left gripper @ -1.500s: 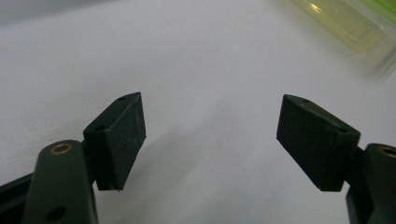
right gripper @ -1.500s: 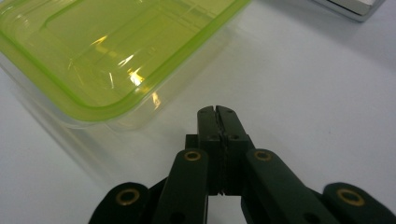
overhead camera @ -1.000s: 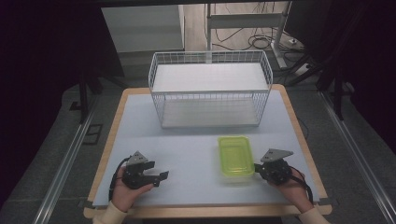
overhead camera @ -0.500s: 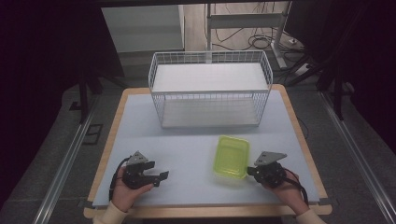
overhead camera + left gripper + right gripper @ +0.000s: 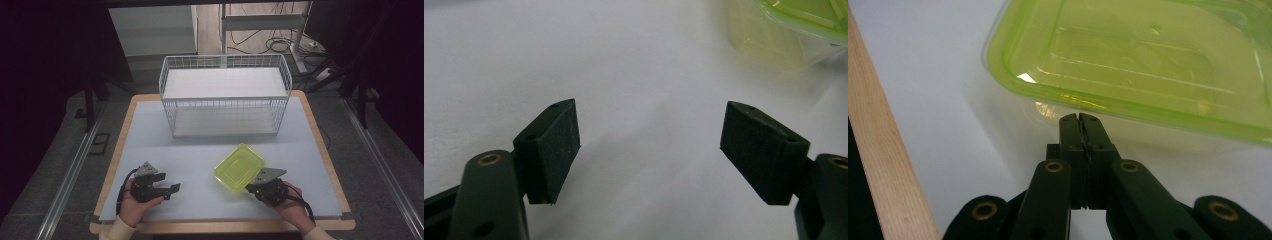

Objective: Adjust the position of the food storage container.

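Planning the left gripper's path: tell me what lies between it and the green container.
Nothing: the high view shows bare table between the left gripper and the green container; the left gripper view agrees.

Left tongs (image 5: 172, 188): held in the person's left hand (image 5: 134, 204) at the near left, pointing toward the right of the high view, jaws spread wide apart with nothing between the pads (image 5: 555, 145). Right tongs (image 5: 248, 188): held in the right hand (image 5: 292, 206) at the near right, pointing left and slightly away from the person, jaws pressed fully together, tips meeting. Both forearms enter from the bottom edge.
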The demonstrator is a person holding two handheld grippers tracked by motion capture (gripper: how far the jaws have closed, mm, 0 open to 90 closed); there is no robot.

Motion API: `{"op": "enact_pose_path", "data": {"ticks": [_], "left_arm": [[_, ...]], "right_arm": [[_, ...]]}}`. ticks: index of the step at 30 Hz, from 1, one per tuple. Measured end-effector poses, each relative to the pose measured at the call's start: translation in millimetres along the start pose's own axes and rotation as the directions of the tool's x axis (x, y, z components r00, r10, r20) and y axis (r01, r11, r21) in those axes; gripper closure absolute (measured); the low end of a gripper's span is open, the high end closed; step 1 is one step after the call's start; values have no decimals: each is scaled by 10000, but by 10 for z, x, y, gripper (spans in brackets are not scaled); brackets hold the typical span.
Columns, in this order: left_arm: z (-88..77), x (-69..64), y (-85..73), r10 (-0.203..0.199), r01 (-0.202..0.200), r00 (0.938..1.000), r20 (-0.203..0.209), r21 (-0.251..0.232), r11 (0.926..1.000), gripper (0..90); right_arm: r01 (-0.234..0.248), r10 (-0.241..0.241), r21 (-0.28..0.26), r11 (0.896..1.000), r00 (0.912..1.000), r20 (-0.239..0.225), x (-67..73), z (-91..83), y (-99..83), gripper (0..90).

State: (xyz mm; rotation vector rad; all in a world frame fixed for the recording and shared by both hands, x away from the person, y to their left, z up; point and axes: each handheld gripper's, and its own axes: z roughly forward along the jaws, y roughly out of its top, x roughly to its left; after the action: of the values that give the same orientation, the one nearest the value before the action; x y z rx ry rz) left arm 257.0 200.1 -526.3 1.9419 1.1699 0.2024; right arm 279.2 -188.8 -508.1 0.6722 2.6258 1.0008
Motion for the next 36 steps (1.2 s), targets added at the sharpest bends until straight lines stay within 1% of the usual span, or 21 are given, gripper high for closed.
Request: {"op": "enact_pose_path", "data": {"ticks": [6, 11, 12, 13, 17, 20, 21, 24, 25, 26, 27, 30, 36], "left_arm": [[-2, 12, 0, -30, 30, 10000, 14, -8, 10000, 237], [1, 11, 1, -24, 24, 10000, 37, 8, 10000, 237], [1, 11, 0, -16, 16, 10000, 39, 17, 10000, 237], [-2, 11, 1, -9, 9, 10000, 38, 9, 10000, 237], [-7, 19, -2, -34, 34, 10000, 48, -19, 10000, 236], [-6, 23, -3, -24, 24, 10000, 59, 7, 10000, 237], [-7, 25, -3, -23, 23, 10000, 64, 10, 10000, 237], [-7, 25, -3, -29, 29, 10000, 63, 6, 10000, 237], [-7, 25, -3, -18, 18, 10000, 58, 12, 10000, 237], [-5, 24, -3, -19, 19, 10000, 57, 15, 10000, 237], [-4, 23, -3, -11, 10, 10000, 54, 22, 10000, 237], [-1, 23, -3, -18, 18, 10000, 48, 26, 10000, 237], [0, 32, -5, -36, 36, 10000, 37, 42, 10000, 236]], "right_arm": [[74, -75, -91, 9999, 10000, -27, 98, 125, 93, 899], [98, -98, -163, 9998, 9999, -30, 202, 265, 188, 899], [98, -98, -163, 9998, 9999, -30, 202, 265, 188, 899], [22, -22, -249, 9997, 10000, -23, 256, 333, 235, 899], [110, -105, -299, 9995, 9998, 148, 328, 457, 316, 899], [50, -42, -344, 9994, 9998, 216, 346, 505, 349, 899], [-32, 44, -395, 9992, 9995, 323, 358, 553, 383, 899], [-145, 163, -489, 9987, 9992, 368, 362, 589, 402, 899], [-224, 242, -483, 9986, 9991, 361, 368, 627, 414, 899], [-224, 242, -483, 9986, 9991, 361, 368, 627, 414, 899], [-201, 220, -490, 9986, 9990, 390, 379, 663, 426, 899], [-161, 180, -498, 9986, 9991, 388, 384, 690, 442, 899], [-344, 372, -615, 9975, 9983, 445, 365, 732, 490, 899]]}}
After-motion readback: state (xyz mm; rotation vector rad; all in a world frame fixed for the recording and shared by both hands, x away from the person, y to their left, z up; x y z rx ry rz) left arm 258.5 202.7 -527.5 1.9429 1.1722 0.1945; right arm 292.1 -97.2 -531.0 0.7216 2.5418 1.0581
